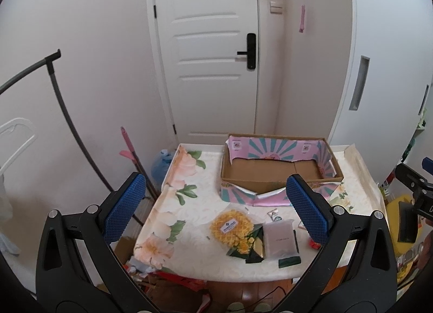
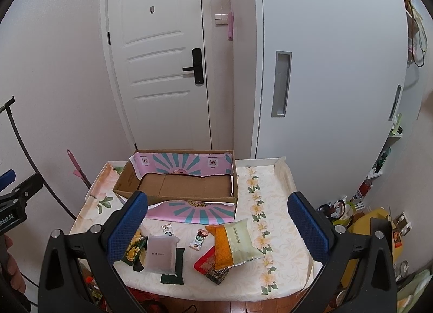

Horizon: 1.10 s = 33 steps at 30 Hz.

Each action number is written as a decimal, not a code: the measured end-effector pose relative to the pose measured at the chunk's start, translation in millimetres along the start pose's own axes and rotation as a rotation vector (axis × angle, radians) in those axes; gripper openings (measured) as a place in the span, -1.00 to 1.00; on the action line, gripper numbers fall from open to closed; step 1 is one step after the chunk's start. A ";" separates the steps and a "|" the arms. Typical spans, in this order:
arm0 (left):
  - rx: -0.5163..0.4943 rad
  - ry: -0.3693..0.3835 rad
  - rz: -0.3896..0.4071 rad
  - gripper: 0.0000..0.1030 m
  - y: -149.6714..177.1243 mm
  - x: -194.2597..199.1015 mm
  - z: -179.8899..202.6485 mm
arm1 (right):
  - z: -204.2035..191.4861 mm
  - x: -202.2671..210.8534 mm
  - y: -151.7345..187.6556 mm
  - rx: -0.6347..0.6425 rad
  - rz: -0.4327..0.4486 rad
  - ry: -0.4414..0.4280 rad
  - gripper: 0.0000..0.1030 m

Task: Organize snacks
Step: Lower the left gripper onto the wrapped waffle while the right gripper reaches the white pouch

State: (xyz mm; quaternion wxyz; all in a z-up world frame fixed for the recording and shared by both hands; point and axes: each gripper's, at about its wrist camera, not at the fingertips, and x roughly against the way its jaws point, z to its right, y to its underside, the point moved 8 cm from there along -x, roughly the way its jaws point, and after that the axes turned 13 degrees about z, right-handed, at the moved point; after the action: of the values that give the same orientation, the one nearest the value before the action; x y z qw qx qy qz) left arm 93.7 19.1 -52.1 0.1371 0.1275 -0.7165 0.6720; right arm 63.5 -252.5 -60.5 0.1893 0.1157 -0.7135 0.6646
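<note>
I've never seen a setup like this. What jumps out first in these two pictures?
Probably the open cardboard box with pink and teal sunburst lining, empty at the far side of the flower-patterned table. In front of it lie scattered snack packets, notably an orange and pale green pouch and a round yellow packet. Framing each view are the blue-padded fingers of the left tool and right tool, both open.
</note>
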 end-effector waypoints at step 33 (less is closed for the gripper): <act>-0.201 0.492 -0.434 0.99 183.0 -167.1 7.8 | -81.6 -122.6 148.9 0.043 -0.328 -0.032 0.99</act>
State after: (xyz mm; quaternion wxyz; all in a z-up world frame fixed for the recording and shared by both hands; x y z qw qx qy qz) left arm 181.7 22.9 -283.9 0.4577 0.0970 -0.6807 0.5637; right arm 121.5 -168.8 -243.5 0.2811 0.2451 -0.6737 0.6380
